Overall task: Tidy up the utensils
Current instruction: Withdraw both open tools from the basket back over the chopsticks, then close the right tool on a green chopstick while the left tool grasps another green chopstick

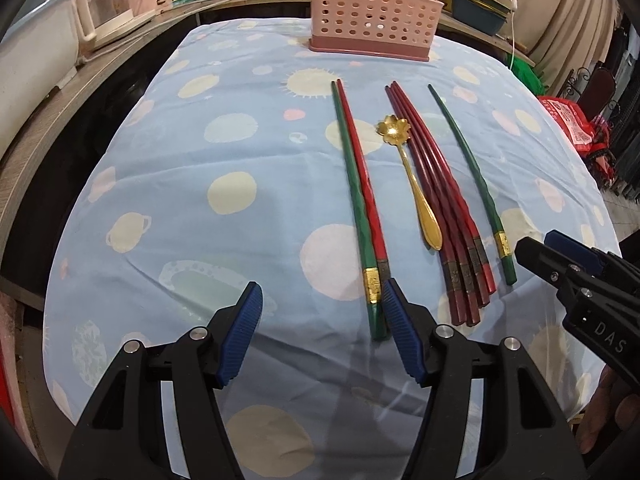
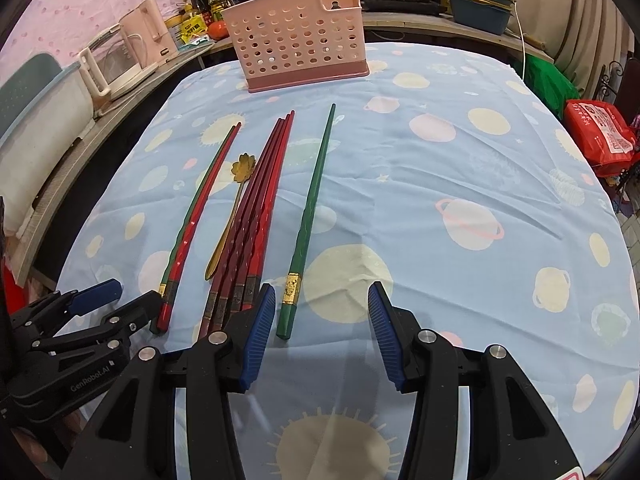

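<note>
On the blue planet-print cloth lie a green and red chopstick pair, a gold flower-bowled spoon, a bundle of several dark red chopsticks and a single green chopstick. A pink perforated holder stands at the table's far edge. My left gripper hovers open just left of the pair's near ends. My right gripper is open above the near end of the single green chopstick, which shows between its fingers untouched. Each gripper appears in the other's view: right gripper, left gripper.
A glass kettle, bottles and a tomato stand on the counter behind and to the left. Steel pots and teal basins sit at the back right. A red bag lies off the table's right edge.
</note>
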Tool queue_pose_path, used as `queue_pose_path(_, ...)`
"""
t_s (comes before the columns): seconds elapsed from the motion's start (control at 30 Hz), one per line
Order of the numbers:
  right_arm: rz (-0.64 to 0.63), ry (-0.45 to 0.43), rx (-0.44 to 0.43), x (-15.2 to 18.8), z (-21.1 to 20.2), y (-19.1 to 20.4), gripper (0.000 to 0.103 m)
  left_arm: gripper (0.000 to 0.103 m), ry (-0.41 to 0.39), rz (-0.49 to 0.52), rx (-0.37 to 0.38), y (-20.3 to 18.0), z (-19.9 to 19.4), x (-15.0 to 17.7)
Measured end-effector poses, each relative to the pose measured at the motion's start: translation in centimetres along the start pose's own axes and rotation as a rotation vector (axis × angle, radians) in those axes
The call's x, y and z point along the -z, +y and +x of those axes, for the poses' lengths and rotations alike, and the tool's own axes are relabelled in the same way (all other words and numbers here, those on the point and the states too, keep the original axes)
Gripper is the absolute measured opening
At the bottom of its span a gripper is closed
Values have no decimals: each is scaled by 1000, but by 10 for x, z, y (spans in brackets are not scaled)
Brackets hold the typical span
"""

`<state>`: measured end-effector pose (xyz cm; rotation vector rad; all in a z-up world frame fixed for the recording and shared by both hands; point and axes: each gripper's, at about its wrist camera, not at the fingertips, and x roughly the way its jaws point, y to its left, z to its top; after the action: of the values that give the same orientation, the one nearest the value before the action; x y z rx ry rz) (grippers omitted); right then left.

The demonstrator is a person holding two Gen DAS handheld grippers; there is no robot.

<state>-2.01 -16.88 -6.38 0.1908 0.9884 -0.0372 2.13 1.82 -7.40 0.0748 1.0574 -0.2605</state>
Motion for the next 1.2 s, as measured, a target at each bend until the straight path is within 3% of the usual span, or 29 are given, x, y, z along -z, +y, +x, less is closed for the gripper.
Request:
queue_pose_path(0.33,-10,3,3,-1,2,3,47,61,-3,14,-19,3,1,2)
queue_pose_path(0.47,-17,18,3,0,8,4,37,61,-12,9,-48,5,1,1)
queue_pose_path(0.63,-55,27,7,2,13,13,33,60,-7,-27,-32,12,1,-1)
queue_pose_path(0.8,-111,15,42,3,18,23,20,56,0,23,-48,2,5,3)
queue_pose_path(1.0,-86,19,36,3,17,13,7,43,0,1,-30,8,4,2)
queue_pose_path(1.1,-78,22,27,4,16,11,7,25,-2,14,0,5,3,2)
queue_pose_path(1.13,-71,23,21,4,16,10,7,13,-1,19,20,4,2,2)
queue_pose_path(1.2,-60,28,7,4,16,8,7,9,4,19,53,3,2,2)
